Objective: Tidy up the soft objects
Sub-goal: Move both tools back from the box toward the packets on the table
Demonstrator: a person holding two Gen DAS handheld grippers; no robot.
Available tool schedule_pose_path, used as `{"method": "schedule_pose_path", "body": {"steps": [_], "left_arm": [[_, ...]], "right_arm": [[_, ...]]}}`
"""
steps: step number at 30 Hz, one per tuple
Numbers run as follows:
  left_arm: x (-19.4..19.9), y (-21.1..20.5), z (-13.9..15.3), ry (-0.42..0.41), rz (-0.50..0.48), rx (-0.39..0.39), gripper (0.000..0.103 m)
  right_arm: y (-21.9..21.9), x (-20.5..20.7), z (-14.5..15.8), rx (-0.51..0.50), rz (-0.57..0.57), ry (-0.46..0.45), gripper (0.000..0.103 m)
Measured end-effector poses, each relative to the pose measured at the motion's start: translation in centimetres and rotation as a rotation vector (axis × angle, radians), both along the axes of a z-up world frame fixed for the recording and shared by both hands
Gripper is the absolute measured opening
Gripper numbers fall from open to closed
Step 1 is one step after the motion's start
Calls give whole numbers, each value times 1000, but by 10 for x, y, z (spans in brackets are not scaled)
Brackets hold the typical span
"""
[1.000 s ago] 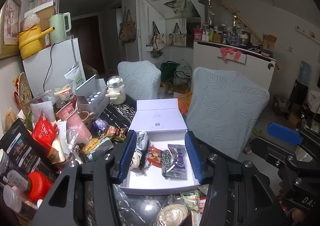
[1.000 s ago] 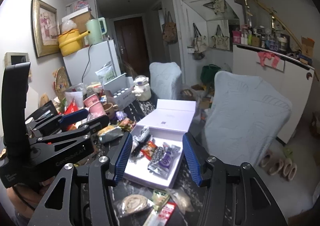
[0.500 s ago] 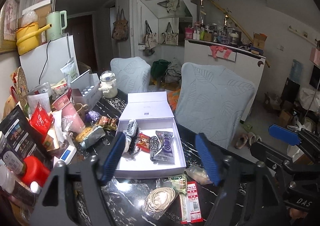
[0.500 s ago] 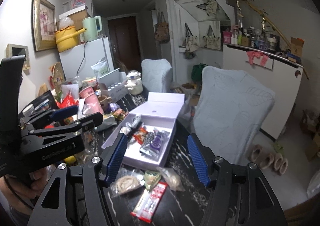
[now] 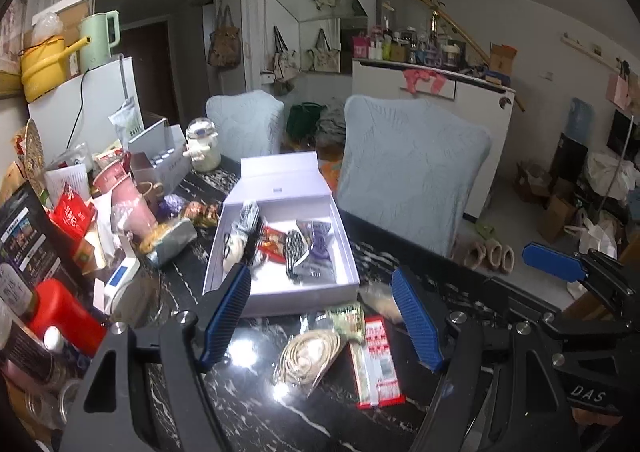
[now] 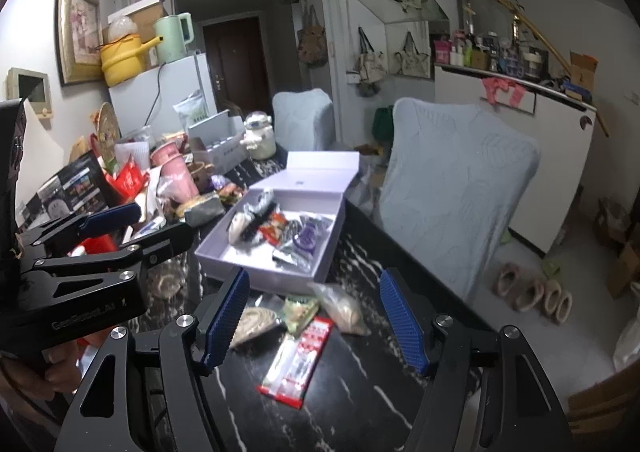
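Both claws, left (image 5: 320, 316) and right (image 6: 314, 318), gape wide and empty above the table (image 6: 360, 404). Just before the lilac box (image 5: 280, 294) lie crinkly snack packets (image 6: 297, 358): light, slippery, best pinched mid-body.

The left gripper (image 5: 320, 316) hangs over the dark marbled table (image 5: 400, 252) with its blue-padded jaws spread wide and nothing between them, and the right gripper (image 5: 556, 264) pokes in from the right edge, too little of it showing to read its jaws. Just beyond the jaws sits the open white box (image 5: 280, 292), lid tipped back on the far side, with a striped sock (image 5: 246, 218), a red packet (image 5: 274, 248) and a purple packet (image 5: 318, 242) lying inside. Near the box's front wall, between the jaws, lie a clear bag of coiled cord (image 5: 308, 352), a green packet (image 5: 346, 316) and a long red-and-white packet (image 5: 378, 364), the last two touching.
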State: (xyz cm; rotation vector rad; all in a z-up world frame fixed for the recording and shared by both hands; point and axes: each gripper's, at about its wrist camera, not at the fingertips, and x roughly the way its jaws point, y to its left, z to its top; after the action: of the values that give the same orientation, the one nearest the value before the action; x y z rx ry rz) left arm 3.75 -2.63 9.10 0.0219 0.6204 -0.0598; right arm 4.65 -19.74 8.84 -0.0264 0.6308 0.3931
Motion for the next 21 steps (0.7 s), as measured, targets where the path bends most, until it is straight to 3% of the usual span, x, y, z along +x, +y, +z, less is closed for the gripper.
{"method": "schedule_pose_path", "body": {"steps": [9, 21], "left_arm": [[-11, 1, -28, 42, -47, 17, 73], [1, 11, -87, 165, -76, 10, 73]], "right_arm": [[1, -8, -37, -2, -38, 69, 69], [15, 2, -95, -11, -41, 188, 69]]}}
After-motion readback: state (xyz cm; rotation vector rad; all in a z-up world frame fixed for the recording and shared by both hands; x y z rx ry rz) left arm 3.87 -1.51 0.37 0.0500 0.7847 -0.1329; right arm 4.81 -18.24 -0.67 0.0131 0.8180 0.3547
